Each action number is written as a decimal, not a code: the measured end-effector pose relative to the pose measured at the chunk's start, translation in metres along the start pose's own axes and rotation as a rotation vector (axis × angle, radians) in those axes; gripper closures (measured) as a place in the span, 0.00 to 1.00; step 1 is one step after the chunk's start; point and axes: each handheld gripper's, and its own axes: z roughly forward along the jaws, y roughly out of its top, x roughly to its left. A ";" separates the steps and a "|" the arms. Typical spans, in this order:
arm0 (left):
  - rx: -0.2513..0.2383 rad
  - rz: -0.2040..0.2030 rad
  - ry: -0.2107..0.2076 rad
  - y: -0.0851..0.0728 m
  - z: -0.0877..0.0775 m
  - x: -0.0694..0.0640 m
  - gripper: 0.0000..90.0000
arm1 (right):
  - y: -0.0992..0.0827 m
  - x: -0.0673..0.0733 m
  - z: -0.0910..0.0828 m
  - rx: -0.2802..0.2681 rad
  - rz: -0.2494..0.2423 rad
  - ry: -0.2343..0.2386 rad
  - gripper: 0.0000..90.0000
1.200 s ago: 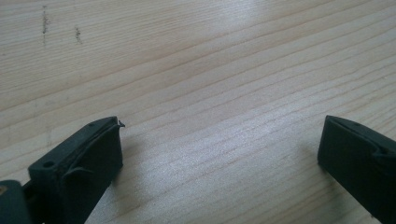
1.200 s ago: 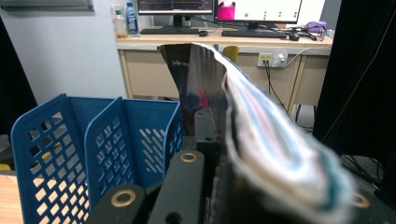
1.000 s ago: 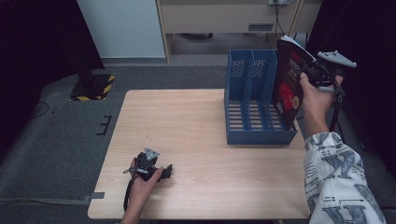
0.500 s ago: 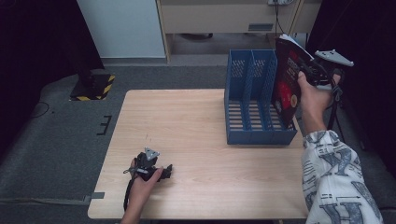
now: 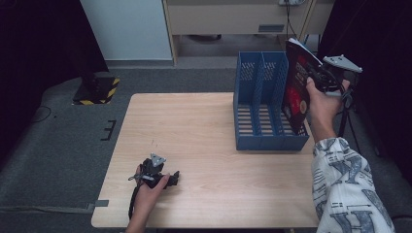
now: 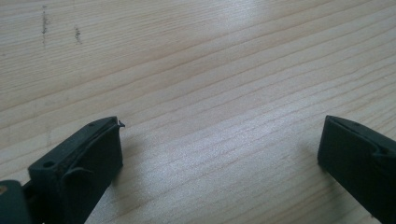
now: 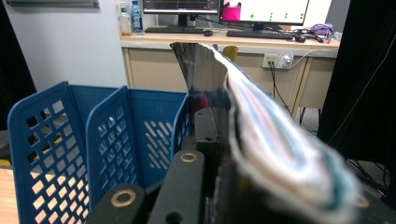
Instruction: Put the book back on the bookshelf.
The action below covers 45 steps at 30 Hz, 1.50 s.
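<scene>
Red magazine [image 5: 296,85] (tool-clamped [image 5: 316,77]) over rack [image 5: 257,116].

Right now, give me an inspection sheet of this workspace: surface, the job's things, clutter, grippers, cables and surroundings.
Surface: light wooden table, a few small dark marks.
Job's things: red and black glossy magazine held upright at the right end of the blue plastic three-slot file rack; its lower corner is inside.
Clutter: nothing seen.
Grippers: left gripper rests on the table, jaws open, nothing between; right gripper shut on the magazine.
Cables: black cable trails from the left gripper.
Surroundings: grey carpet, beige desk with monitors behind.
</scene>
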 end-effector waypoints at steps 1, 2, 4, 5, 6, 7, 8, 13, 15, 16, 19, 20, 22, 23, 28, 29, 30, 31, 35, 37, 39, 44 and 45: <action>0.000 0.000 0.000 0.000 0.000 0.000 0.00 | 0.000 0.000 0.000 0.000 0.000 0.000 0.97; 0.000 0.001 0.000 0.000 0.000 0.000 0.00 | -0.004 -0.001 0.000 0.006 0.001 -0.002 0.97; 0.000 0.001 -0.001 0.000 0.000 0.000 0.00 | -0.006 -0.001 0.001 0.010 0.000 -0.004 0.97; 0.000 0.001 -0.001 0.000 0.000 0.000 0.00 | -0.007 -0.002 0.001 0.011 0.001 -0.002 0.97; 0.000 0.001 -0.001 0.000 0.000 0.000 0.00 | -0.008 -0.002 0.001 0.010 -0.001 -0.004 0.97; 0.002 0.003 -0.001 0.000 0.000 0.000 0.00 | -0.009 -0.002 0.001 0.010 -0.001 -0.005 0.97; 0.003 0.004 -0.001 0.000 0.000 0.000 0.00 | -0.010 -0.003 0.002 0.011 -0.001 -0.006 0.97; 0.004 0.006 -0.001 0.000 0.000 0.000 0.00 | -0.018 -0.002 0.004 0.020 -0.008 -0.013 0.97; 0.004 0.006 -0.001 0.000 0.000 0.000 0.00 | -0.021 -0.002 0.004 0.026 -0.007 -0.013 0.97; 0.003 0.006 -0.001 0.000 0.000 0.000 0.00 | -0.021 -0.002 0.005 0.029 -0.013 -0.010 0.97; 0.003 0.005 -0.001 0.000 0.000 0.000 0.00 | -0.023 0.000 0.005 0.032 -0.019 -0.006 0.97; 0.003 0.005 -0.001 0.000 0.000 0.000 0.00 | -0.023 0.001 0.006 0.036 -0.019 -0.006 0.97; 0.003 0.006 -0.001 0.000 0.000 0.000 0.00 | -0.023 0.003 0.006 0.038 -0.028 -0.006 0.97; 0.003 0.005 -0.001 0.000 0.000 0.000 0.00 | -0.024 0.003 0.006 0.043 -0.032 -0.003 0.97; 0.004 0.006 -0.001 0.000 0.000 0.000 0.00 | -0.026 0.005 0.008 0.062 -0.038 0.008 0.97; 0.004 0.005 -0.001 0.000 0.000 0.000 0.00 | -0.027 0.005 0.008 0.065 -0.038 0.010 0.97; 0.004 0.005 -0.001 0.000 0.000 0.000 0.00 | -0.027 0.005 0.009 0.070 -0.037 0.011 0.97; 0.004 0.006 -0.001 0.000 0.000 0.000 0.00 | -0.028 0.005 0.009 0.074 -0.040 0.013 0.97; 0.004 0.005 -0.001 0.000 0.000 0.000 0.00 | -0.031 0.005 0.012 0.100 -0.045 0.014 0.97; 0.004 0.005 -0.002 0.000 0.000 0.000 0.00 | -0.033 0.005 0.012 0.117 -0.046 0.018 0.97; 0.004 0.006 -0.002 0.000 0.000 0.000 0.00 | -0.034 0.005 0.012 0.114 -0.042 0.018 0.97; 0.004 0.006 -0.002 0.000 0.000 0.000 0.00 | -0.034 0.003 0.009 0.131 -0.045 0.031 0.96; 0.004 0.006 -0.002 0.000 0.000 0.000 0.00 | -0.035 0.002 0.008 0.132 -0.046 0.030 0.96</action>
